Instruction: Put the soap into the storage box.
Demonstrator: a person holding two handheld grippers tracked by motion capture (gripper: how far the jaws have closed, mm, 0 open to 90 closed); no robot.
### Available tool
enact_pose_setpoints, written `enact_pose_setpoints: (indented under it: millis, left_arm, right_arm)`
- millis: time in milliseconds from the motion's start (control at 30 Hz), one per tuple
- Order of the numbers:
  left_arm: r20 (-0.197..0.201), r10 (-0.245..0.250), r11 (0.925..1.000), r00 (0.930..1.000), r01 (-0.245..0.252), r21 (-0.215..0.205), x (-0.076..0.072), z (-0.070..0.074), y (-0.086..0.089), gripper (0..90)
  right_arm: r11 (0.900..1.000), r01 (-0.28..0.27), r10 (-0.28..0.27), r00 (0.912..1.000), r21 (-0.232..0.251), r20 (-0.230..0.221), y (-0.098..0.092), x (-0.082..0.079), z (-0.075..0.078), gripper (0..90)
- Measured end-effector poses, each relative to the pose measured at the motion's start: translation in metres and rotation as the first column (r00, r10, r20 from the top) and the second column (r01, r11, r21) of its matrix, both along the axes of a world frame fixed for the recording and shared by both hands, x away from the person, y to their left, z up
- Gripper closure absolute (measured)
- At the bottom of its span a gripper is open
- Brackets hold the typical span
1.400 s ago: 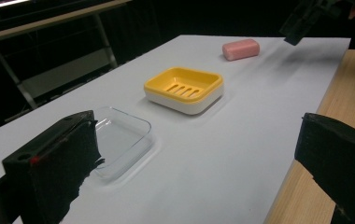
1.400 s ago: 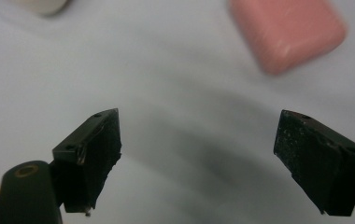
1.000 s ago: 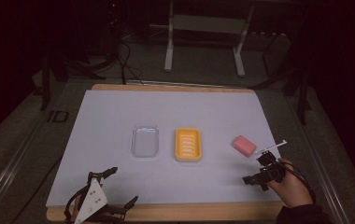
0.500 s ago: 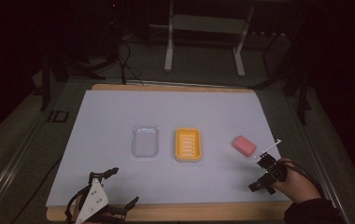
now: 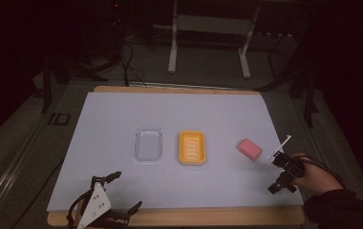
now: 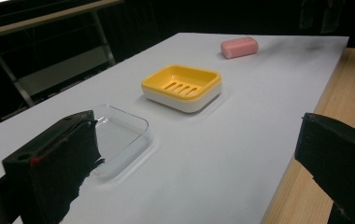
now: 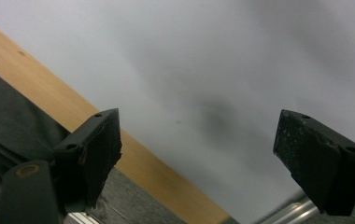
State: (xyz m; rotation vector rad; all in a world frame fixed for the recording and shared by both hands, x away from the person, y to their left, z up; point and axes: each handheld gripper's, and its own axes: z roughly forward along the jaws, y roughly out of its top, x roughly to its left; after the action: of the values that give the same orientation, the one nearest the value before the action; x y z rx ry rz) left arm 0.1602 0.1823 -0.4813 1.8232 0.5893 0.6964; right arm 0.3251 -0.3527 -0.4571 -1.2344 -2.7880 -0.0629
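The right tongs (image 5: 280,172) were held in a hand (image 5: 313,177) at the near right corner of the surface (image 5: 122,114). In the right gripper view the two black jaws stood wide apart with nothing between them; behind them lay bare white sheet and the wooden edge.

The left tongs (image 5: 104,207) rested at the near left edge of the surface. In the left gripper view the jaws were likewise spread and empty.

The pink soap bar (image 5: 250,148) lay flat on the surface at its right side. It sat just beyond and slightly left of the right tongs, apart from them. Its long axis ran diagonally in the high view, from far left to near right. The yellow soap dish (image 5: 192,148) stood to the left of the bar, well apart from it. The clear lid (image 5: 148,144) lay left of the dish, also apart.

Judged from this layout, the bar was the item nearest the right tongs and far from the left tongs, which had the dish and lid in between. A grasp would therefore fall to the right hand. The tongs would need to travel forward and slightly left. The jaws would best close across the short side of the bar, square to its diagonal axis.
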Motion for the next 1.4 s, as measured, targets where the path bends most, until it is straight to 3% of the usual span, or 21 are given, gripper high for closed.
enact_pose_setpoints:
  millis: [100,433,533,767,967,1300,1400]
  left_arm:
    - [-0.001,0.0,1.0,1.0,0.0,0.004,0.0,0.0,0.0,0.5]
    - [-0.004,-0.004,1.0,1.0,0.004,0.005,0.0,0.0,0.0,0.5]
    - [-0.003,-0.003,1.0,1.0,0.003,0.005,0.0,0.0,0.0,0.5]
    - [-0.004,-0.004,1.0,1.0,0.004,-0.002,0.0,0.0,0.001,0.5]
    - [-0.004,-0.003,1.0,1.0,0.003,-0.003,0.0,0.0,0.001,0.5]
    - [-0.004,-0.005,1.0,1.0,0.005,-0.003,0.0,0.0,0.001,0.5]
    - [-0.007,-0.005,1.0,1.0,0.005,-0.006,0.0,-0.001,0.001,0.5]
  right_arm:
    - [1.0,0.01,-0.01,0.9998,-0.001,-0.019,-0.005,0.007,0.0,15.2]
    - [0.998,-0.05,0.048,0.997,-0.032,-0.061,-0.008,0.027,-0.006,13.6]
    - [0.998,-0.053,0.052,0.9978,-0.045,-0.041,-0.004,0.031,-0.007,13.6]
    - [0.998,-0.064,0.064,0.9979,-0.009,-0.011,0.0,0.045,-0.007,13.6]
    - [0.995,-0.095,0.096,0.9945,-0.027,0.041,0.006,0.056,-0.006,15.0]
    - [0.995,-0.099,0.1,0.9941,-0.02,0.042,0.016,0.075,-0.007,15.5]
    - [0.994,-0.112,0.112,0.9923,-0.012,0.052,0.019,0.081,-0.007,21.5]
